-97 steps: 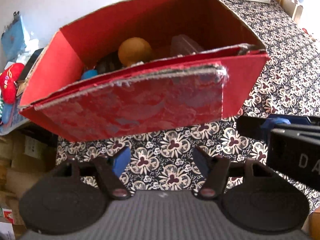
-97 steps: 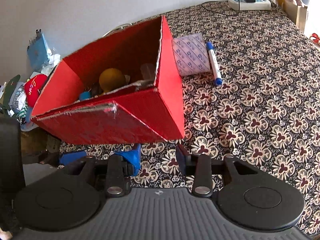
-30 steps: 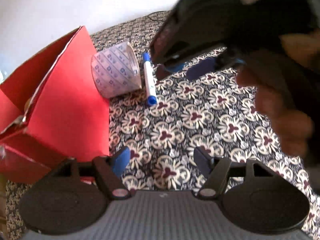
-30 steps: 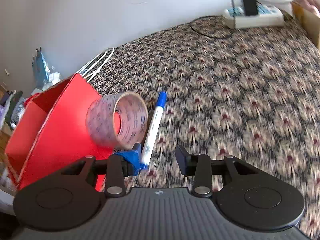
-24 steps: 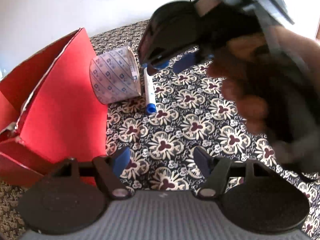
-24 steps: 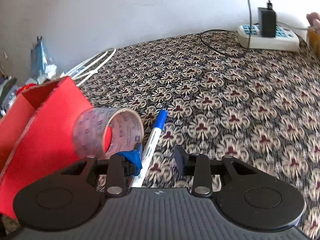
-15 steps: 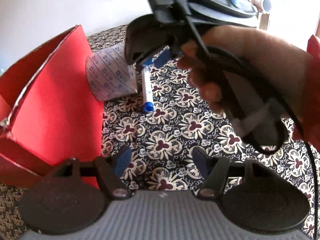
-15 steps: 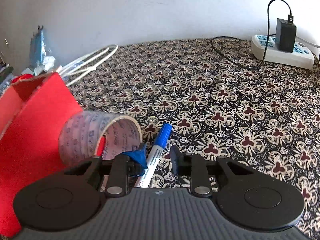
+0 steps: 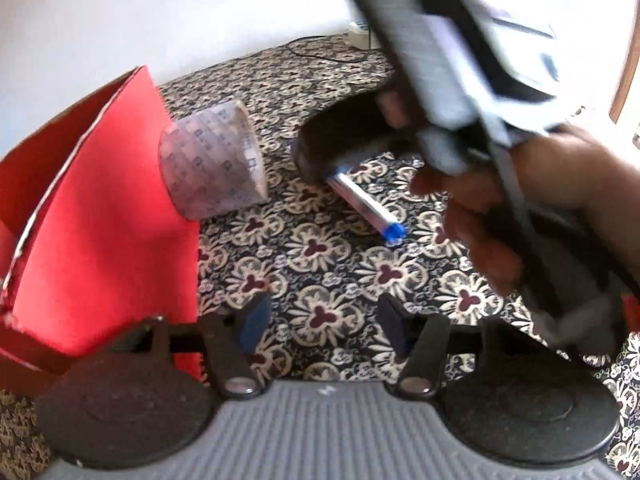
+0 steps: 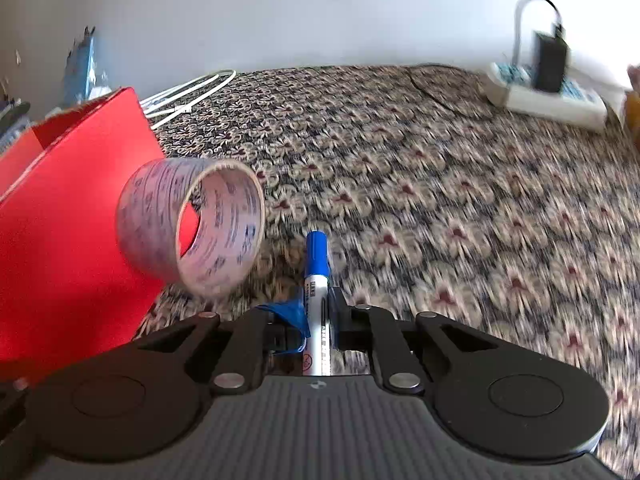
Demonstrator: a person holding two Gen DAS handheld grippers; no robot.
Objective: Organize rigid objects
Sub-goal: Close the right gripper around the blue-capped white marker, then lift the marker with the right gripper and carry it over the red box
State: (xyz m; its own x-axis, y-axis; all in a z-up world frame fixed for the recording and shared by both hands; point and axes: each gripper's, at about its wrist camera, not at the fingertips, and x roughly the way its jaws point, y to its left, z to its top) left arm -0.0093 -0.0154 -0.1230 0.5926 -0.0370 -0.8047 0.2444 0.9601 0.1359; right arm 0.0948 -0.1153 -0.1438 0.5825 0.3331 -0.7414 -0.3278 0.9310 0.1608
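Note:
My right gripper (image 10: 317,304) is shut on a white marker with a blue cap (image 10: 317,276); the marker points forward along the fingers. In the left wrist view the marker (image 9: 362,204) hangs tilted above the patterned cloth from the right gripper's fingers (image 9: 320,160). A roll of clear printed tape (image 10: 192,226) stands on its edge against the side of the red cardboard box (image 10: 64,216); the tape (image 9: 212,168) and the box (image 9: 100,216) also show in the left wrist view. My left gripper (image 9: 320,324) is open and empty, low over the cloth beside the box.
A floral patterned cloth (image 10: 440,200) covers the table. A white power strip with a black charger (image 10: 548,92) lies at the far right by the wall. White wire loops (image 10: 188,96) lie behind the box. Clutter (image 10: 84,68) sits at the far left.
My right gripper has closed on the marker and lifted it off the cloth. The left gripper stays open and has barely moved.

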